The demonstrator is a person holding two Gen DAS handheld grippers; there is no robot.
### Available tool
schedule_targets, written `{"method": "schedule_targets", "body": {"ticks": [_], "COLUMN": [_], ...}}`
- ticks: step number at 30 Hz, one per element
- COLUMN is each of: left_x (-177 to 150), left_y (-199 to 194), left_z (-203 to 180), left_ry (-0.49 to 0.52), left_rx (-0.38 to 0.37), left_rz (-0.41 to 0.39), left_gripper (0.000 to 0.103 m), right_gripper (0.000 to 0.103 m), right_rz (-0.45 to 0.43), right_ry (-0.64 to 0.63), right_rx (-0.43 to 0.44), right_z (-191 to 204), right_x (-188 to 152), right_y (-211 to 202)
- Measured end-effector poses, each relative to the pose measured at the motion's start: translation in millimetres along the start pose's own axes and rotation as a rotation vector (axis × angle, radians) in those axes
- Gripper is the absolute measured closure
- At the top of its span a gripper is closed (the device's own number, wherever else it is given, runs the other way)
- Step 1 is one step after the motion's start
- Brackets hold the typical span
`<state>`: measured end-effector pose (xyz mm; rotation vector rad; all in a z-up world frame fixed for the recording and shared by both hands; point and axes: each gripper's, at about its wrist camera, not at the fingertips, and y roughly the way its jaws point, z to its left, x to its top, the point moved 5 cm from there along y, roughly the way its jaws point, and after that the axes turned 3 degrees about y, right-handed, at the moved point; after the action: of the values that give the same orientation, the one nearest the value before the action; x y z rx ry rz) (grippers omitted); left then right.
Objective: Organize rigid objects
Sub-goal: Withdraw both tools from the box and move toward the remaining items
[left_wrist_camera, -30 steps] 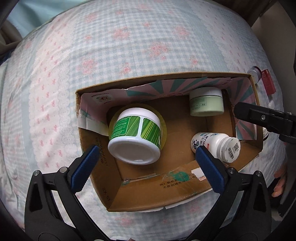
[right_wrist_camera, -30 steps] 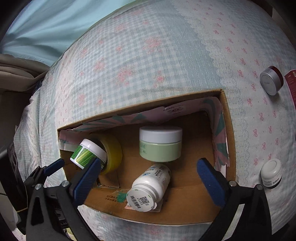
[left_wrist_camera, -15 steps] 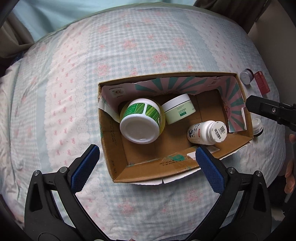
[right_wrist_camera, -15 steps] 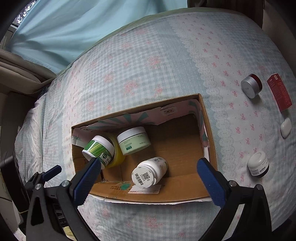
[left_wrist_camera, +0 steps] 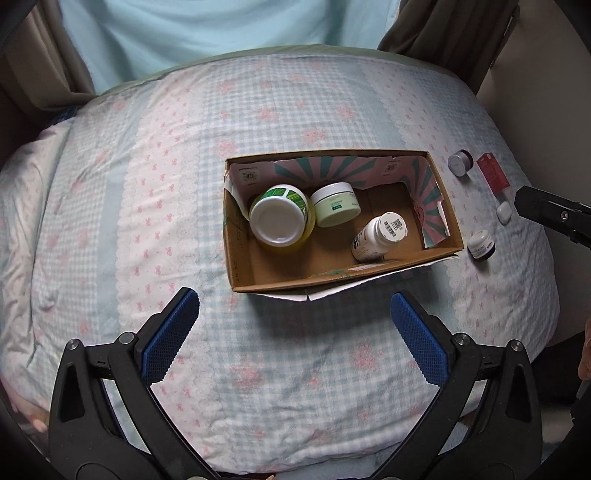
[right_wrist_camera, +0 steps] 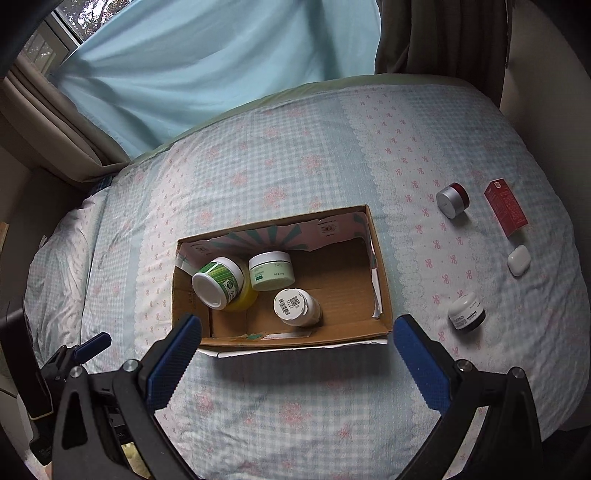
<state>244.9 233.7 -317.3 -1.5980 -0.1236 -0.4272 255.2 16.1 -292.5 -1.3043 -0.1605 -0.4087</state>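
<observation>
A cardboard box (left_wrist_camera: 436, 254) (right_wrist_camera: 380, 295) sits on the bed. It holds a green striped jar (left_wrist_camera: 280, 218) (right_wrist_camera: 218, 280), a pale green cream jar (left_wrist_camera: 336, 208) (right_wrist_camera: 271, 275) and a white pill bottle (left_wrist_camera: 380, 236) (right_wrist_camera: 297, 306). To the right of the box lie a silver-lidded red jar (right_wrist_camera: 452, 199), a red carton (right_wrist_camera: 505, 206), a white earbud case (right_wrist_camera: 519, 260) and a black-and-white jar (right_wrist_camera: 466, 312). My left gripper (left_wrist_camera: 295, 332) and right gripper (right_wrist_camera: 297, 354) are open and empty, well above the box's near side.
The bed has a pale blue and pink checked cover (right_wrist_camera: 295, 162). A light blue curtain (right_wrist_camera: 207, 59) and brown drapes (right_wrist_camera: 443, 33) hang behind it. The bed edge drops off at the right (left_wrist_camera: 554, 258). The right gripper's finger (left_wrist_camera: 550, 214) shows in the left wrist view.
Both grippers have pulled up and back from the box, which now looks smaller. The pale green jar has shifted left, next to the striped jar. Both grippers stay open.
</observation>
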Motion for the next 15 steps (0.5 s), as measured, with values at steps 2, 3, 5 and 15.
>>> {"method": "schedule_targets", "body": {"ticks": [2, 3, 5, 15], "left_x": [-5.8, -7.6, -10.3, -21.9], "left_y": [-9.9, -14.8, -23.4, -45.1], "left_z": [-6.5, -9.7, -17.2, -82.0], "left_ry": [0.006, 0.008, 0.014, 0.036], "left_rx": [-0.001, -0.009, -0.022, -0.115], "left_rz": [-0.011, -0.021, -0.039, -0.075], "left_gripper": [0.0, 0.0, 0.0, 0.0], "right_gripper": [0.0, 0.0, 0.0, 0.0], "right_rz": [-0.012, -0.012, -0.022, -0.082], "right_ry": [-0.004, -0.005, -0.011, 0.082], "right_rx": [-0.022, -0.032, -0.061, -0.155], "right_z": [-5.0, -8.7, -16.8, -89.4], "right_x": [-6.4, -10.0, -17.1, -39.2], "right_y": [-15.3, -22.7, -36.7, -97.0]}}
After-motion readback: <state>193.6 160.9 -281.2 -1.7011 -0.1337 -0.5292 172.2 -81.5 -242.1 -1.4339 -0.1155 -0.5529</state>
